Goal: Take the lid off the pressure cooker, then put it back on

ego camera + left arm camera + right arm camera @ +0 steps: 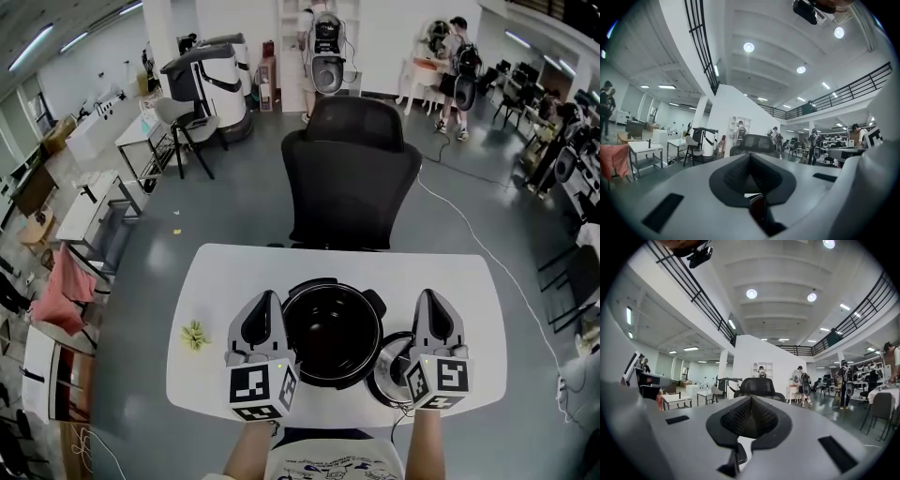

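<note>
The black pressure cooker pot [330, 328] stands open and lidless in the middle of the white table [234, 277], its dark inside showing. Its round lid [387, 367] lies on the table just right of the pot, partly hidden under my right gripper. Left of the pot, my left gripper [262, 300] hovers with its jaws together and nothing between them. My right gripper [431, 296] hovers right of the pot, above the lid, also shut and empty. Both point level, away from me. In the gripper views, the left gripper [750, 157] and the right gripper [751, 400] each show their pads meeting.
A small green object [194, 335] lies on the table left of the left gripper. A black office chair [352, 178] stands just beyond the table's far edge. Desks, chairs and machines line the room's sides, and people [455, 66] stand far at the back.
</note>
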Available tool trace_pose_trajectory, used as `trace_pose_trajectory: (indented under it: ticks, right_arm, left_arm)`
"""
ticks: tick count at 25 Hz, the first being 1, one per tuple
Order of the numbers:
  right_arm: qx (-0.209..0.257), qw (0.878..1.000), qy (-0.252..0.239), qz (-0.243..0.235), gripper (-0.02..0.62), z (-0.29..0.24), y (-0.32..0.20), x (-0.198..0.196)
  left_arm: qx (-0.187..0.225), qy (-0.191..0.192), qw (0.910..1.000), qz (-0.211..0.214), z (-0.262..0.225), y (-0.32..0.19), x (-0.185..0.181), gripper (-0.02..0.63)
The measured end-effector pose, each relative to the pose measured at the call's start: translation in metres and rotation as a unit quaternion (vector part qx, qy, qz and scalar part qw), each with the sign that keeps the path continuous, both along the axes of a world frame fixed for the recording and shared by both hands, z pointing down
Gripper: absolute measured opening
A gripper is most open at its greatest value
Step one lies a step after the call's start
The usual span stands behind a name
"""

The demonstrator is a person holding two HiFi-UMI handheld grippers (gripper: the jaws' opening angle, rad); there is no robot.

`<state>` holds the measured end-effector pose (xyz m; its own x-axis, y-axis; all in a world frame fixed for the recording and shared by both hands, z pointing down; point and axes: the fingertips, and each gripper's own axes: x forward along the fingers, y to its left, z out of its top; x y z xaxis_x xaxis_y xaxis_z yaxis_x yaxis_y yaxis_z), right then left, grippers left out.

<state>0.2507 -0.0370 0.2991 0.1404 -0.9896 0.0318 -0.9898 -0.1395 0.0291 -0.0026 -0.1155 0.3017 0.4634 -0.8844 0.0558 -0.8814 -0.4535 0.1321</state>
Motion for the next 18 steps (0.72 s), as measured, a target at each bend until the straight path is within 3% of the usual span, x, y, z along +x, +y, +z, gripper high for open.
trace_pose_trajectory:
  ticks: [18]
  right_arm:
    - [-0.005, 1.000, -0.001, -0.003, 0.014, -0.003, -0.003, 0.014]
  left_arm:
    - [-0.009, 0.002, 0.9999, -0.004, -0.002, -0.006, 0.006, 0.014]
